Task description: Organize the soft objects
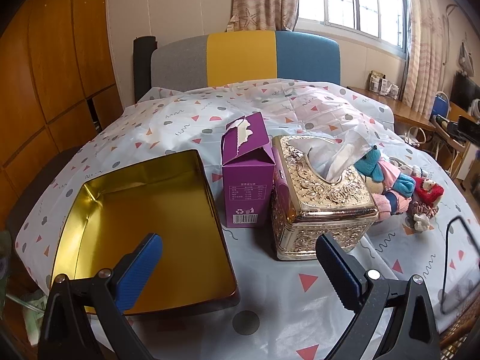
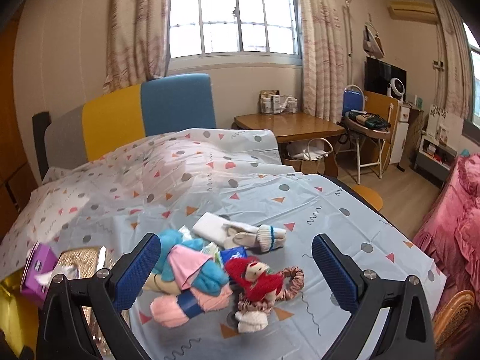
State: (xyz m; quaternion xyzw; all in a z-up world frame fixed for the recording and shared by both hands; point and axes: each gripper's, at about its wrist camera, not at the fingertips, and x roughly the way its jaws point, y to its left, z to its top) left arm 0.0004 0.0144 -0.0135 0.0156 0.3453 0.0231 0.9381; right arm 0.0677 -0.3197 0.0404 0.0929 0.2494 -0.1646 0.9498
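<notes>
Near the left edge of the cloth-covered desk (image 1: 270,324): an open gold tin (image 1: 144,228), bare inside, rigid-walled, likely the receiving bin. Hanging over its near rim, the left claw (image 1: 240,270), spread wide and holding nothing. Just right of the tin, an upright purple carton (image 1: 246,177) with a torn top, touching an embossed gold tissue box (image 1: 321,201) with a tissue poking up; both stiff, best left alone. Further right, toward the right edge of the desk, the heap of soft things: a blue plush toy (image 2: 192,258) in a pink skirt, lying on a pink yarn skein (image 2: 180,309) with a blue paper band; just beside them a red-haired rag doll (image 2: 258,279), touching a pink satin scrunchie (image 2: 292,282). Behind the heap, a rolled sock (image 2: 270,237) beside a folded white cloth (image 2: 210,225). Poised above the heap, the right claw (image 2: 234,273), also wide and empty, framing toy and doll between its blue pads (image 2: 136,273). All probably light, squashy, unbreakable, prone to sagging and dragging neighbours along. Best hold, judging from here: plush toy pinched across the torso, not a limb; skein gripped at the banded middle; doll taken at the body under the hair, clear of the scrunchie; satin likely slippery, so pinched through a bunched fold.
</notes>
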